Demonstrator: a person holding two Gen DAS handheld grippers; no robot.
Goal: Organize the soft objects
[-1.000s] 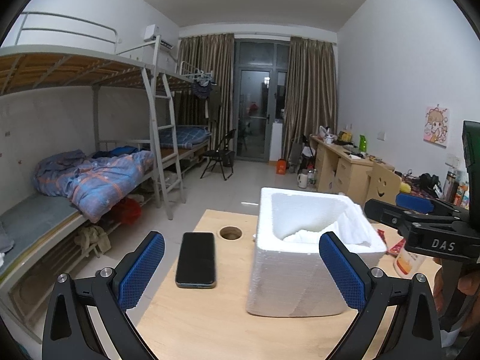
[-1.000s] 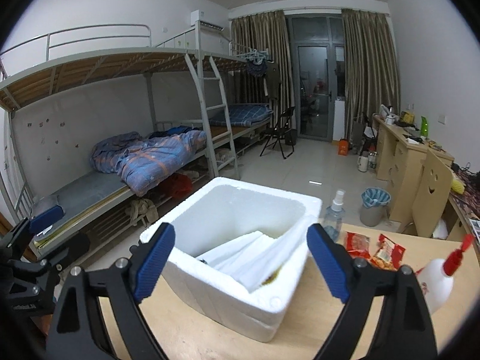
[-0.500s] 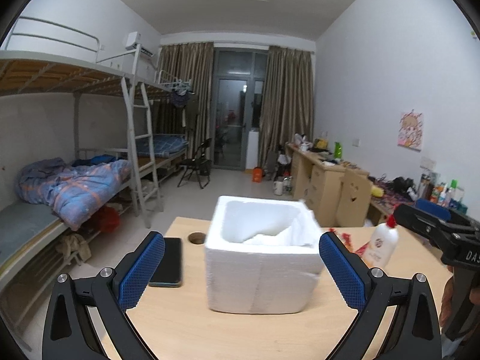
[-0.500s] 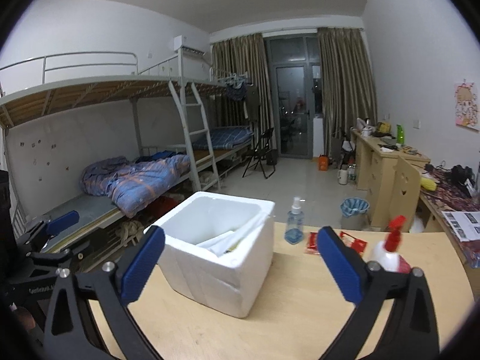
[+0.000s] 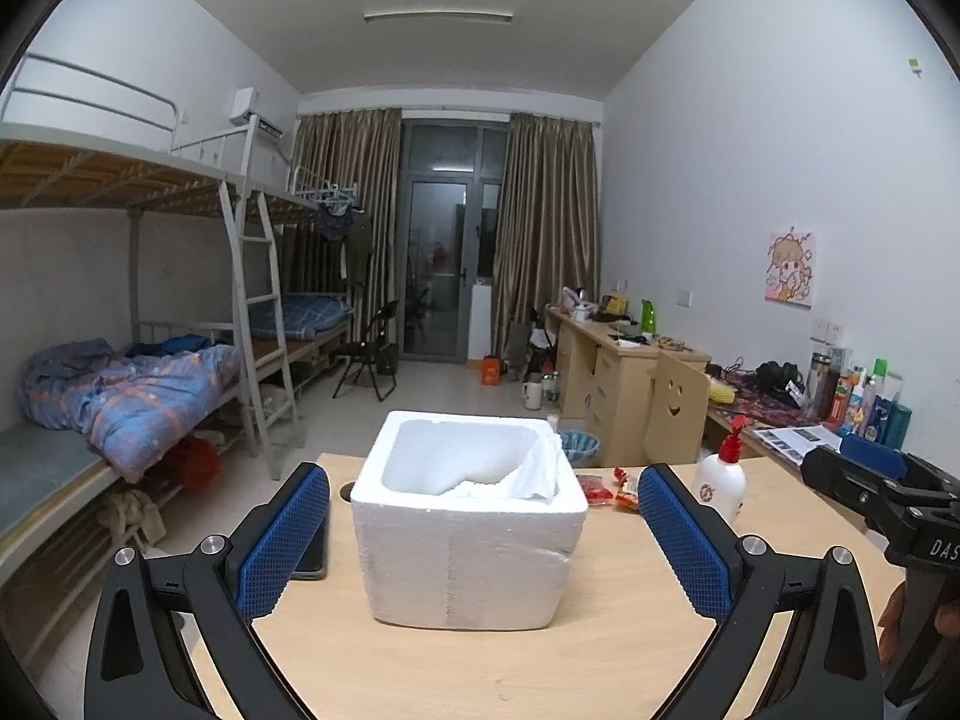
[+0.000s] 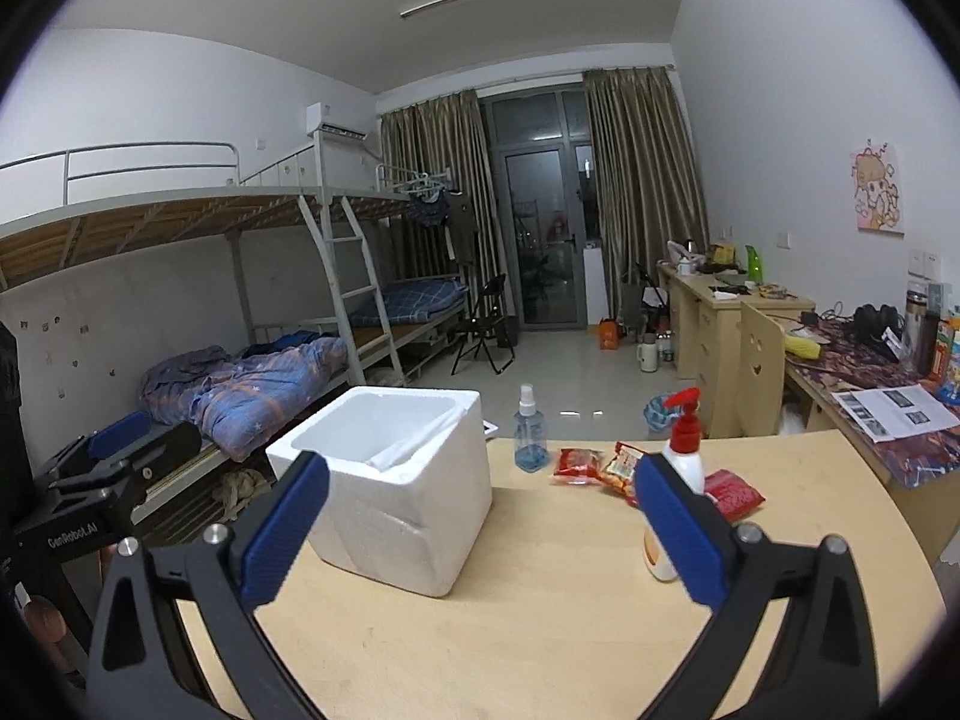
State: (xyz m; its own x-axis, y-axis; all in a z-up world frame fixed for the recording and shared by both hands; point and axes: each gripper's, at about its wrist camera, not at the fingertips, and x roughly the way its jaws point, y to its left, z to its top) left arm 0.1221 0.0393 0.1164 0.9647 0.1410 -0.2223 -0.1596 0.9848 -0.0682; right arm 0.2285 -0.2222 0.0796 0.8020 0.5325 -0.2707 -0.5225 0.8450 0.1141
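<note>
In the left wrist view, the left gripper (image 5: 483, 537) is held wide apart with nothing in it, and the white foam box (image 5: 469, 525) is seen right between its blue pads at 12 o'clock, with soft white sheets (image 5: 510, 477) already tucked inside, likely so they are kept tidy. In the right wrist view, the right gripper (image 6: 480, 531) is also spread wide and empty, the foam box (image 6: 393, 480) is found at 10 o'clock, and the red snack packets (image 6: 579, 463) are left on the table (image 6: 540, 630) at 1 o'clock, beside the lotion bottle (image 6: 678, 474), probably next to be picked up.
</note>
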